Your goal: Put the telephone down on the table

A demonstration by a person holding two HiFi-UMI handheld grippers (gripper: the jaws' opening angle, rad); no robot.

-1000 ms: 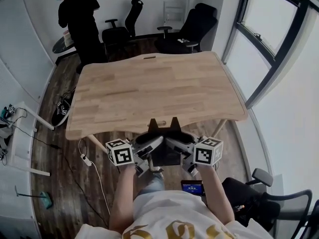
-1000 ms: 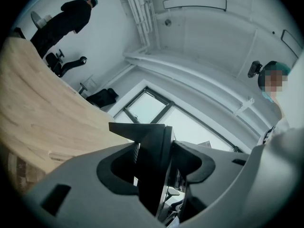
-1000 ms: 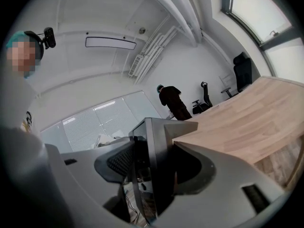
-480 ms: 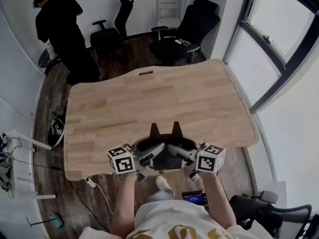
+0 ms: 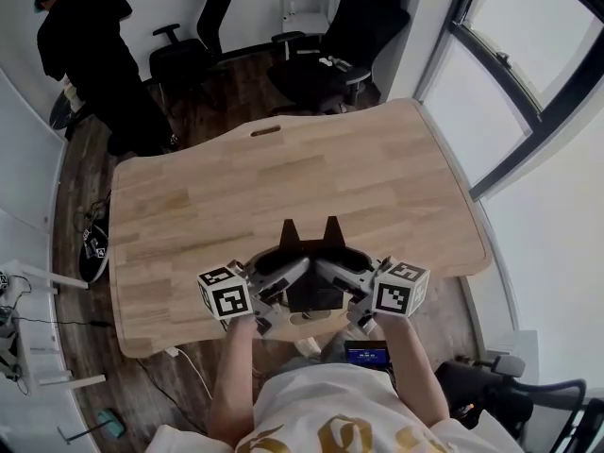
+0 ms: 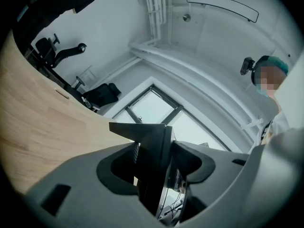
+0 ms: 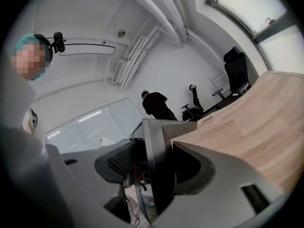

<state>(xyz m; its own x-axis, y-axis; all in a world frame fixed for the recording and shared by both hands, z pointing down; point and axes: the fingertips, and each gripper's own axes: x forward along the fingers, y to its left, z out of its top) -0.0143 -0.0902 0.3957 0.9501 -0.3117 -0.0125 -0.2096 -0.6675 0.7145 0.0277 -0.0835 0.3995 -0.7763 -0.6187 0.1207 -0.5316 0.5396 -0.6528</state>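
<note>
Wooden table [image 5: 283,177] fills the head view, office chairs [image 5: 321,45] at 12 o'clock, a person in black [image 5: 90,50] at 11. Telephone [image 5: 311,243], black, sits over the table's 6 o'clock edge; contact with the top unclear. Left gripper [image 5: 291,274] clamps its 9 o'clock side, right gripper [image 5: 332,270] its 3 o'clock side. Both pairs of jaws are pressed onto the telephone body [image 6: 152,146] [image 7: 156,151].

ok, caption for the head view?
Left tongs and right tongs grip the telephone from both sides, over the wooden table's near edge.
</note>
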